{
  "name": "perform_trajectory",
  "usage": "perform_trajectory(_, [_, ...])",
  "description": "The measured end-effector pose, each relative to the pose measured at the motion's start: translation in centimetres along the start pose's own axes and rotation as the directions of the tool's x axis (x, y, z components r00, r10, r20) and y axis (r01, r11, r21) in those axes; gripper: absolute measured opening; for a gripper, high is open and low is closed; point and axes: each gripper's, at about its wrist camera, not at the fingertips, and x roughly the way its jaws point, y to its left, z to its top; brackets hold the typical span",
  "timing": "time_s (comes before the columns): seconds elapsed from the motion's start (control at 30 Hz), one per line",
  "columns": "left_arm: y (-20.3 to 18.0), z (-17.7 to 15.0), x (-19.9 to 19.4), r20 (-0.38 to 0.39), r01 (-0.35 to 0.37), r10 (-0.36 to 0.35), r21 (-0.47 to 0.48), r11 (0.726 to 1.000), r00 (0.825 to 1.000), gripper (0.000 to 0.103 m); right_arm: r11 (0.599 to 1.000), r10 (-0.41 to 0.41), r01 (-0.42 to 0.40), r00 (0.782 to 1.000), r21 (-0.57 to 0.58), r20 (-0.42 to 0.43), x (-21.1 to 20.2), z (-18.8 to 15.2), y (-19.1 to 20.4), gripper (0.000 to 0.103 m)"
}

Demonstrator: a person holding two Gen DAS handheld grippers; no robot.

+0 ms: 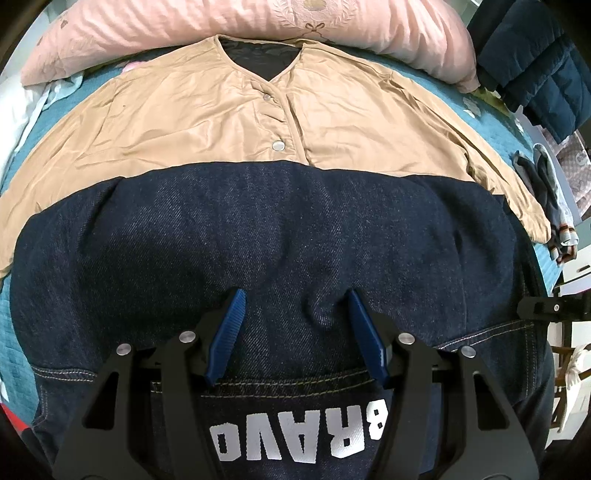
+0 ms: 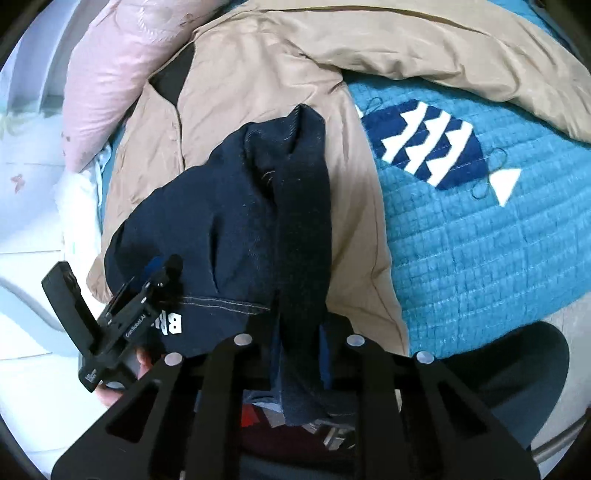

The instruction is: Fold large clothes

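Note:
A dark denim jacket with white letters lies on top of a tan snap-front garment spread on the bed. My left gripper points down over the denim just past a stitched seam. It is open, and its blue pads stand well apart. In the right wrist view a long denim fold of the same jacket runs up from between the fingers of my right gripper, which is shut on it. The cloth hides most of its pads. The left gripper shows at the jacket's left side, with a hand behind it.
A teal quilt with a blue and white fish patch covers the bed. Pink bedding lies beyond the tan garment. A navy puffer jacket hangs at the far right, with grey socks by the bed edge.

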Motion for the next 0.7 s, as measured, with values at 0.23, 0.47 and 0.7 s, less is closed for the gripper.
perform_trajectory(0.23, [0.1,0.0,0.0,0.001,0.003,-0.003,0.004,1.0,1.0,0.059,0.994,-0.087,0.087,0.996,-0.072,-0.003,0.1,-0.6,2.8,0.019])
perform_trajectory(0.47, [0.1,0.0,0.0,0.001,0.006,-0.006,0.003,1.0,1.0,0.06,0.995,-0.101,0.1,0.992,-0.012,-0.072,4.1,1.4,0.2,0.051])
perform_trajectory(0.7, [0.1,0.1,0.0,-0.002,0.007,-0.007,0.0,1.0,1.0,0.06,0.998,0.006,-0.003,0.998,0.057,-0.055,4.2,1.1,-0.9,0.02])
